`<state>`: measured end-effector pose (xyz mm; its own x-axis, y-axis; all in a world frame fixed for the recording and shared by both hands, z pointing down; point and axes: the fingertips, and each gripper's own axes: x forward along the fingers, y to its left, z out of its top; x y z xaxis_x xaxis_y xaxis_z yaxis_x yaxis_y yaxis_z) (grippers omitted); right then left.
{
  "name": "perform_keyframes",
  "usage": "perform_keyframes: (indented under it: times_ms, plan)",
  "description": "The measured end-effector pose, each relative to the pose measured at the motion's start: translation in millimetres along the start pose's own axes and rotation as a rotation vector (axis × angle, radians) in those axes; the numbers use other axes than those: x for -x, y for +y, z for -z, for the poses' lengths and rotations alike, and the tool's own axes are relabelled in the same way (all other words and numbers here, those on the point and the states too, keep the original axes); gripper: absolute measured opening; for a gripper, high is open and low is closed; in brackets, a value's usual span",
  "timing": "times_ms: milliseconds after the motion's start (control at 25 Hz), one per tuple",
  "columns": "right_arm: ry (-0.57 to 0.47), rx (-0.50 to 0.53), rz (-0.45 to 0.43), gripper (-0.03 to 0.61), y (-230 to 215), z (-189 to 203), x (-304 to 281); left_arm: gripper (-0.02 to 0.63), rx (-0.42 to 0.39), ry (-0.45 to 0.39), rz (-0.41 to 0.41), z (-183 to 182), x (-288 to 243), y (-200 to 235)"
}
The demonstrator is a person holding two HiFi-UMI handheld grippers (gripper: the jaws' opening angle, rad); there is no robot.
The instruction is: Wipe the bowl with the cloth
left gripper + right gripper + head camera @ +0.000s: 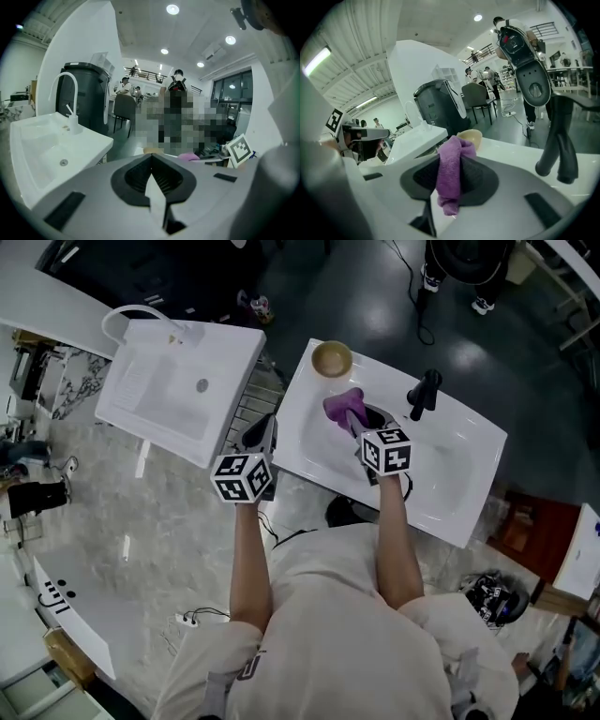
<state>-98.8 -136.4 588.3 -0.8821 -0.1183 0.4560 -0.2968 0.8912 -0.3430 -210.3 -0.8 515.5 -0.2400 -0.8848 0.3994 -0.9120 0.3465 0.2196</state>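
Note:
A small tan bowl [331,359] stands upright on the back left corner of the white basin with the black faucet [424,393]. My right gripper [357,424] is over that basin, a little short of the bowl, shut on a purple cloth [343,408]. In the right gripper view the cloth [452,174] hangs folded between the jaws, with the bowl [471,137] just beyond it. My left gripper [260,431] hovers over the gap between the two basins, shut and holding nothing. In the left gripper view the bowl [153,150] and cloth [190,156] show low, past the closed jaws.
A second white basin [150,413] with a white arched faucet [131,313] stands to the left. A dark bin [86,96] is behind it. The floor is grey marble. People and chairs are far off in the room. Clutter lies at the left and lower right.

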Motion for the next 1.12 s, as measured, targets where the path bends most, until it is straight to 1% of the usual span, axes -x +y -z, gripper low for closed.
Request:
perform_keyframes:
  times_ms: [160,320,440,600,680,800,840,880,1120]
  plan:
    - [-0.012,-0.016,0.02,0.092,-5,-3,2,0.006,0.023,0.006,-0.005,-3,-12,8]
    - [0.004,-0.045,0.066,0.092,-15,10,13,0.006,-0.002,0.07,0.035,9,-30,-2]
    - [0.008,-0.069,0.108,0.092,-24,15,22,0.006,-0.043,0.121,0.083,16,-47,-14]
    - [-0.002,-0.058,0.169,0.092,-29,9,29,0.006,-0.095,0.143,0.153,12,-71,-23]
    - [0.005,-0.033,0.182,0.092,-25,4,30,0.006,-0.115,0.149,0.152,7,-80,-19]
    - [-0.009,-0.017,0.195,0.092,-22,-9,30,0.006,-0.208,0.165,0.14,-1,-94,-18]
    - [-0.016,-0.019,0.204,0.092,-23,-14,31,0.006,-0.233,0.171,0.147,-3,-99,-19]
    - [-0.023,-0.019,0.215,0.092,-24,-19,31,0.006,-0.24,0.176,0.159,-6,-103,-20]
    - [-0.06,-0.003,0.291,0.092,-29,-42,32,0.006,-0.14,0.211,0.265,-5,-126,-12]
